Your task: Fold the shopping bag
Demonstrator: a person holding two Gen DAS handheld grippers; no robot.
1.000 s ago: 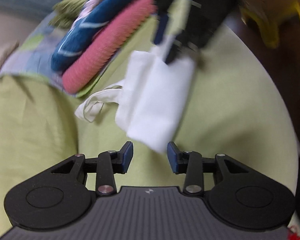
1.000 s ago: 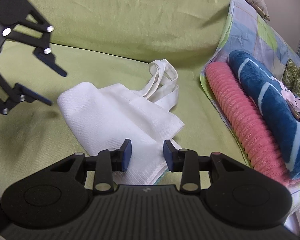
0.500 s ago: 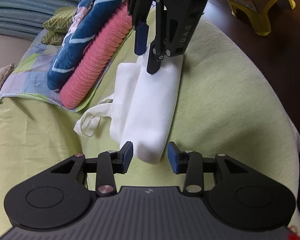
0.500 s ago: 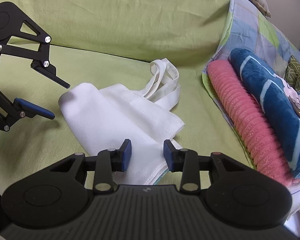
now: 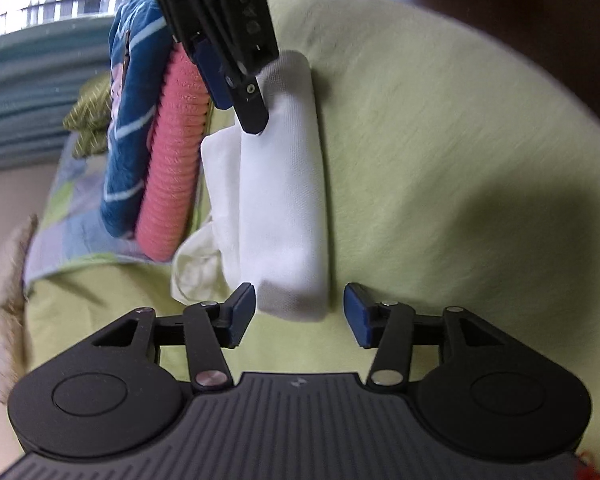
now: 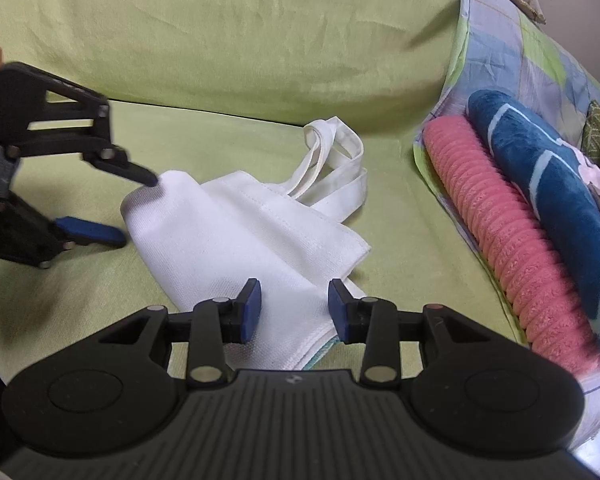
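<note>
White woven-fabric shopping bag (image 6: 240, 236) folded into a long strip, flat on the light-green sofa seat cover (image 6: 228, 40), handles (image 6: 332, 160) toward the backrest. Left gripper (image 5: 299, 312) at the bag's fold end, jaws opening, straddling that end, pads not pressing. Right gripper (image 6: 294, 310) at the opposite end, part open, over the bag's edge, holding nothing.
</note>
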